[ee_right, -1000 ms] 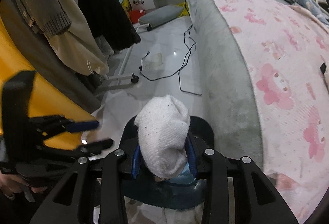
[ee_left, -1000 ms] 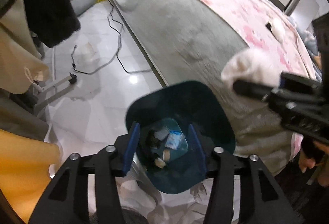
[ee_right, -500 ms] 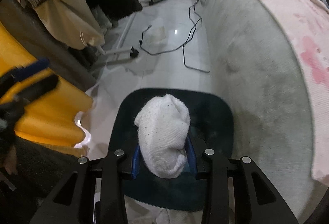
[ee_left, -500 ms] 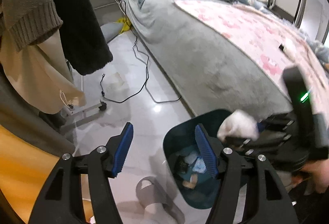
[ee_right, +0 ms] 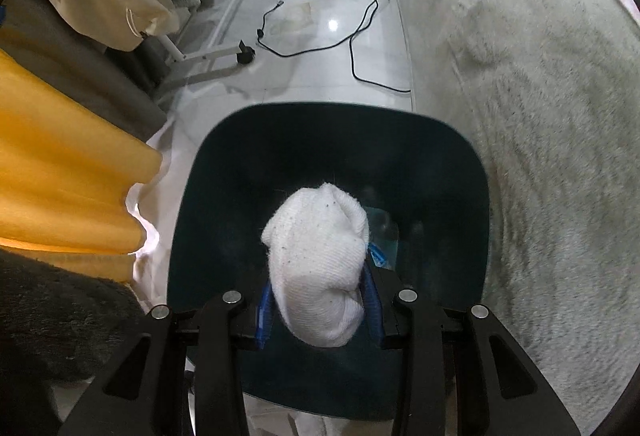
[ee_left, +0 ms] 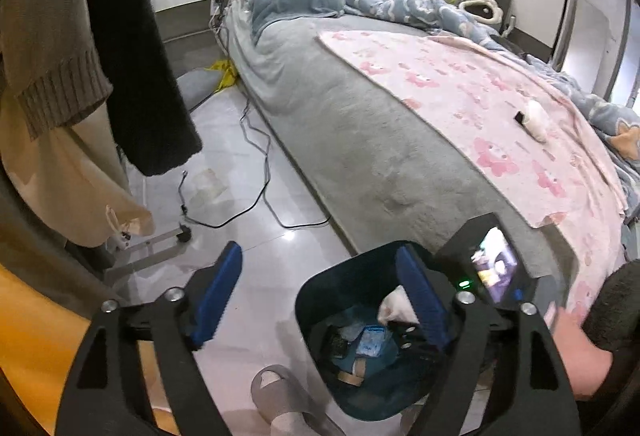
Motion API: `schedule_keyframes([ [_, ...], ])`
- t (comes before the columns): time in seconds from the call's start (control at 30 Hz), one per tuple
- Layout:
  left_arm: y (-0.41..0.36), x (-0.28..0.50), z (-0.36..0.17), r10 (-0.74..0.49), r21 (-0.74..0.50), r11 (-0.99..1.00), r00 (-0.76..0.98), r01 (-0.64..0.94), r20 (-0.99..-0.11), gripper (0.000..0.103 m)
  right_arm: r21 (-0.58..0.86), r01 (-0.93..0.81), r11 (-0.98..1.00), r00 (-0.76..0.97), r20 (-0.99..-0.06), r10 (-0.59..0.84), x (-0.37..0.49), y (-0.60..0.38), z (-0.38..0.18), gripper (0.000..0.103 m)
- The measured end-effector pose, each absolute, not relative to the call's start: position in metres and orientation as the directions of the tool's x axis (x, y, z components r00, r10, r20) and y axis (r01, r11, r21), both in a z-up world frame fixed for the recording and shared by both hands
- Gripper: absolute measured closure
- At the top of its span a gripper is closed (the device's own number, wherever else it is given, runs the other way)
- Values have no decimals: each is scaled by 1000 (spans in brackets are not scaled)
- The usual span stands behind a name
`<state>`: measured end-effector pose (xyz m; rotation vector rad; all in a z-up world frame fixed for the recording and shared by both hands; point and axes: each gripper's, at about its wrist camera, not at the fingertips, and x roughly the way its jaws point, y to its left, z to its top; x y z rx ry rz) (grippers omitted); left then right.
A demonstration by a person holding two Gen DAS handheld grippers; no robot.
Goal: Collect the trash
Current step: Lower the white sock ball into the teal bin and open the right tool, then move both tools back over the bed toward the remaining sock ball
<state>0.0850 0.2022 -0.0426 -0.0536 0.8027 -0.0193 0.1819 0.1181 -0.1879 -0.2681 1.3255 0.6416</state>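
Observation:
A dark teal bin (ee_right: pixel 440 164) stands on the floor beside the bed. My right gripper (ee_right: pixel 318 302) is shut on a white balled sock (ee_right: pixel 320 256), which hangs inside the bin's mouth. In the left wrist view the bin (ee_left: pixel 320 300) sits at lower right, holding a blue packet (ee_left: pixel 372 342) and other scraps. The sock (ee_left: pixel 394 306) shows just behind my right-hand finger. My left gripper (ee_left: pixel 320 276) hovers above the bin's left rim; its jaws are opening and nothing is between them. Another white wad (ee_left: pixel 536 118) lies on the pink blanket.
The grey bed (ee_left: pixel 360 124) runs along the bin's right side. Black cables (ee_right: pixel 352 36) trail over the tiled floor. Hanging clothes (ee_left: pixel 132 56) and yellow fabric (ee_right: pixel 60 164) crowd the left. A grey slipper (ee_left: pixel 280 392) lies near the bin. A hand (ee_left: pixel 580 352) holds the right tool.
The right gripper sank with the sock from above the bin into its mouth. The left gripper rose, tilted up toward the bed and spread its jaws wider.

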Motion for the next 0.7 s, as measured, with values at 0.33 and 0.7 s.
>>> schedule_keyframes([
  [0.33,196,86,-13,-80,-112,994,766,11,-638,20,154,-580,800,127,-953,276,179,108,-182,36],
  [0.7,161,90,9,-148,-120,988,786,95,-600,20,148,-577,803,290,-883,370,177,73,-121,32],
])
